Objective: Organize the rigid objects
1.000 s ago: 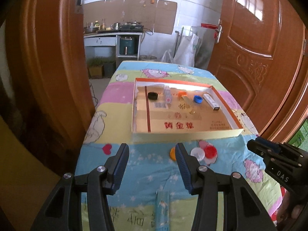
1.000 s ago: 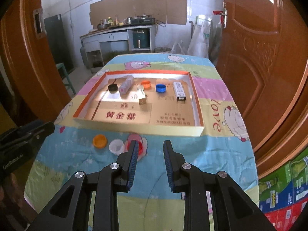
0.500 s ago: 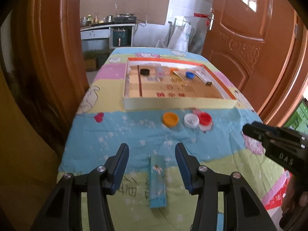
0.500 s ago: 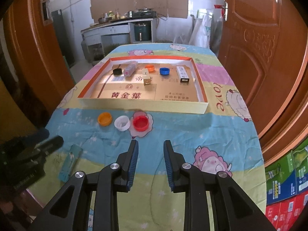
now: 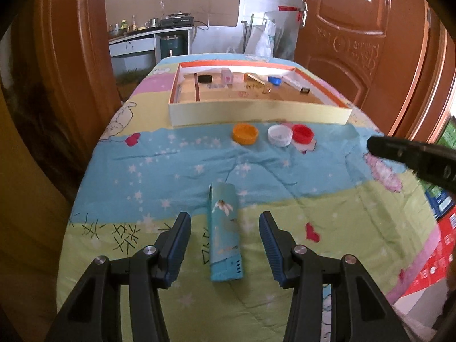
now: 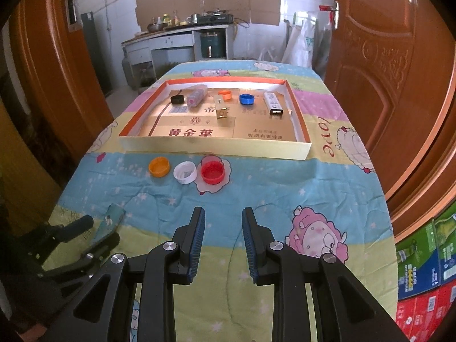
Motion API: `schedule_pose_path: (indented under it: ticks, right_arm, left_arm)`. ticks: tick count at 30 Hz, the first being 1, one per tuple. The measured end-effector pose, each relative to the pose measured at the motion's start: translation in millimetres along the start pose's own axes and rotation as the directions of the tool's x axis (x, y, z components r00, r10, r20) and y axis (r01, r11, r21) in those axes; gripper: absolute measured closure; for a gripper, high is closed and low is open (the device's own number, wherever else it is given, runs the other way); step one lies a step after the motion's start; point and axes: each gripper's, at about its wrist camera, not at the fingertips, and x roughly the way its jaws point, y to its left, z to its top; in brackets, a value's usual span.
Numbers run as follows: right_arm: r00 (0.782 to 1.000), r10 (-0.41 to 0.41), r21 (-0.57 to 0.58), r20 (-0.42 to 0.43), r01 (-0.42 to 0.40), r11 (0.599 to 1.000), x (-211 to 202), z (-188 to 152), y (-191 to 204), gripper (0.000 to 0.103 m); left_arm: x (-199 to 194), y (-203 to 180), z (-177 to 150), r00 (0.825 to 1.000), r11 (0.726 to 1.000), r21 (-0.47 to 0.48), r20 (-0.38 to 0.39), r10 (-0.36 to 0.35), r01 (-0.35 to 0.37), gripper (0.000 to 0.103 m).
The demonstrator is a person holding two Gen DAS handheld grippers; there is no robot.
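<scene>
A long teal box [image 5: 225,232] lies on the quilt-covered table, pointing away from me, between the fingers of my open left gripper [image 5: 225,228]; nothing touches it. It shows in the right wrist view [image 6: 109,222] too, between the left gripper's fingers [image 6: 79,226]. My right gripper [image 6: 223,222] is open and empty over the quilt, to the right. An orange cap [image 5: 245,133], a white cap [image 5: 280,135] and a red cap [image 5: 302,134] lie in a row before a shallow cardboard tray [image 5: 256,112]. The tray holds small caps and boxes.
The table's near and side edges drop off close to both grippers. Wooden doors [image 6: 399,71] stand on both sides. Colourful cartons [image 6: 421,285] sit on the floor at the right. A kitchen counter [image 6: 182,32] is far behind.
Both grippers have pulled back toward the table's near end and lowered. The teal box now lies between the left gripper's fingers, where before it was just ahead of them.
</scene>
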Motion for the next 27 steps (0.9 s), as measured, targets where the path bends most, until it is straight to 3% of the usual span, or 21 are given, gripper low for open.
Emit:
schedule_pose_path:
  ticks: [5,7,9,10,27]
  right_arm:
    - [1.0,0.003,0.006,-0.013,-0.003,1.0,8,0,-2,0.076]
    - [1.0,0.016,0.01,-0.019,-0.016,1.0,13,0,-2,0.076]
    - [0.999,0.03,0.014,-0.02,-0.03,0.999,19,0,-3,0.076]
    - [0.999,0.036,0.015,-0.021,-0.036,0.999,23,1,-4,0.076]
    - [0.996,0.012,-0.074,-0.083,-0.018,0.997,97,24,14,0.076]
  left_arm:
    - [5,0,-5,0.999,0.999,0.015,0.008,0.033,-0.033,0.055]
    - [6,0,-6,0.999,0.998,0.028,0.014,0.053,-0.053,0.064]
    - [6,0,-5,0.999,0.999,0.026,0.02,0.043,-0.044,0.079]
    - [6,1,-4,0.999,0.999,0.02,0.022,0.043,-0.043,0.081]
    - [6,11,16,0.999,1.0,0.003,0.049,0.013,-0.013,0.081]
